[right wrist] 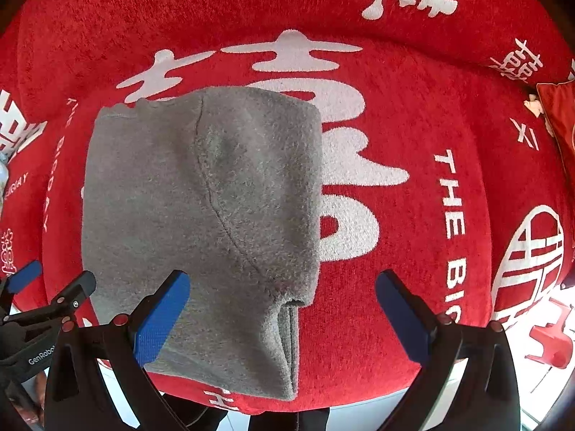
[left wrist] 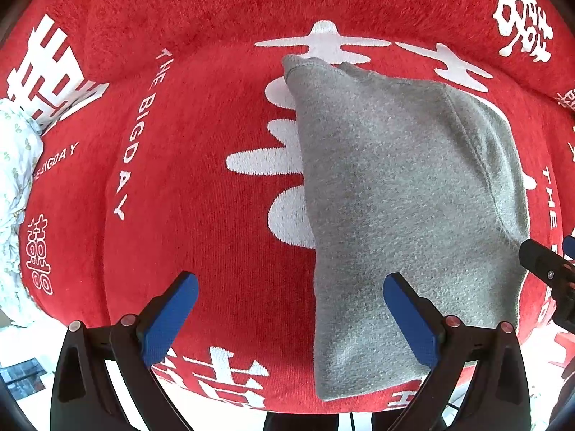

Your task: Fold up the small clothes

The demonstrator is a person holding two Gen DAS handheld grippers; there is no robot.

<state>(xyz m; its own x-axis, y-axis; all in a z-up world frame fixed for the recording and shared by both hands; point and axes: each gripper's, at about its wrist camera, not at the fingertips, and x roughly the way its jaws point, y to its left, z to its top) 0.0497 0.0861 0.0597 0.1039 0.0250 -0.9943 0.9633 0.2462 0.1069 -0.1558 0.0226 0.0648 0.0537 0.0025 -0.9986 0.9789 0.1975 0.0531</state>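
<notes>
Nearest the left wrist camera, the left gripper (left wrist: 291,319) stood wide open, its blue pads (left wrist: 169,319) far apart and holding nothing; one pad hung over the red blanket (left wrist: 201,186), the other over the near part of the grey garment (left wrist: 395,197). In the right wrist view the right gripper (right wrist: 282,318) was spread just as wide and empty, its left pad over the garment (right wrist: 201,215) and its right pad over bare blanket (right wrist: 395,125).

The garment lay folded flat on the blanket, over its large white characters (right wrist: 345,165). Its long axis ran from the near edge of the blanket away from the cameras, the stitched hem at the far end and a curved seam running along its length.

Only the right view showed the layered open edge at the garment's near right corner, a red cushion (right wrist: 559,122) at the far right and red plastic chairs (right wrist: 550,344) on a pale floor. Only the left view showed a pale patterned cloth (left wrist: 16,186) at the left edge. Each view caught part of the other gripper at its margin, cut off by the frame. The garment's near edge was partly hidden behind the fingers, and what kind of garment it was could not be told
</notes>
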